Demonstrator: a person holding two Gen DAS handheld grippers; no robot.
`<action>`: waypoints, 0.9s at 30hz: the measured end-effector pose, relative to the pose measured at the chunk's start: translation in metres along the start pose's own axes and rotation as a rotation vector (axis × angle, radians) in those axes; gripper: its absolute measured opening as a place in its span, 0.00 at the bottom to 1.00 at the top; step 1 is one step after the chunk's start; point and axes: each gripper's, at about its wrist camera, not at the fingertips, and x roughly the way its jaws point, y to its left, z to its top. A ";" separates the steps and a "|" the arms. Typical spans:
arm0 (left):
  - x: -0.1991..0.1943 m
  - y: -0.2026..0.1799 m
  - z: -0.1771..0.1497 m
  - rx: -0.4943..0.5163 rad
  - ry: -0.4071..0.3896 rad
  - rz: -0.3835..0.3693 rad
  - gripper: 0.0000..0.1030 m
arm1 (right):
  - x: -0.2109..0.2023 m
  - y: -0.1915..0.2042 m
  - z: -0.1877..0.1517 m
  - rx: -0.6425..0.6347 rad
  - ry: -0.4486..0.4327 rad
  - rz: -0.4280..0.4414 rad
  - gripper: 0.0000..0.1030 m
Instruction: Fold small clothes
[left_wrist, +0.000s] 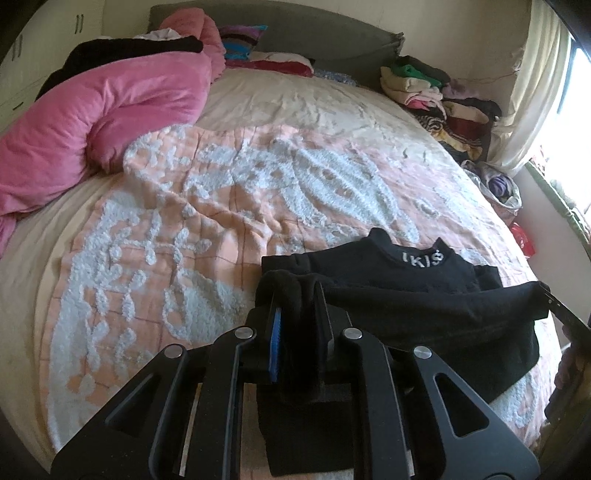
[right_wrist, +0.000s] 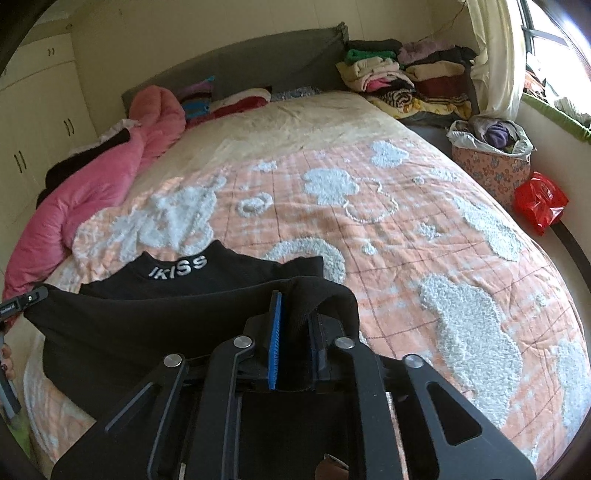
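Black top (left_wrist: 388, 284): small knit garment with a high collar lettered in white (right_wrist: 177, 266). It is laid on the near part of the bed, collar pointing toward the headboard, with its lower edge lifted and stretched between the two tools, above the part lying flat.

Left tool (left_wrist: 295, 295): clenched on one corner of the lifted edge; black cloth is seen bunched between its blue-lined pads. In the right wrist view it is found at the far left border (right_wrist: 22, 301), pinching the stretched hem.

Right tool (right_wrist: 295, 306): clenched on the opposite corner, cloth draped over and between its pads. In the left wrist view only its tip is seen at the right border (left_wrist: 550, 295) (partly cut off by the frame).

Peach blanket (right_wrist: 406, 229): checked, with raised white fleecy motifs; the top is spread upon it.

Cream sheet (left_wrist: 295, 96): exposed beyond the blanket, toward the headboard.

Pink quilt (left_wrist: 92, 122): bundled along the left side of the bed, a black item (left_wrist: 122, 51) lying on top of it.

Grey headboard (right_wrist: 266, 62): coloured cushions are set against it.

Stack of folded clothes (right_wrist: 402, 77): piled at the far right corner.

Floral box (right_wrist: 491, 166): beside the bed, filled with cloth; a red bag (right_wrist: 539, 201) just beside it.
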 end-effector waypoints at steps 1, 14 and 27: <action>0.002 0.000 0.000 -0.001 -0.002 0.008 0.15 | 0.003 0.000 0.000 0.000 0.007 -0.001 0.16; -0.033 -0.004 -0.010 0.072 -0.074 0.015 0.42 | -0.016 0.001 0.005 -0.052 0.013 0.042 0.46; -0.015 -0.035 -0.067 0.220 0.075 -0.026 0.10 | -0.029 0.028 -0.032 -0.228 0.156 0.066 0.21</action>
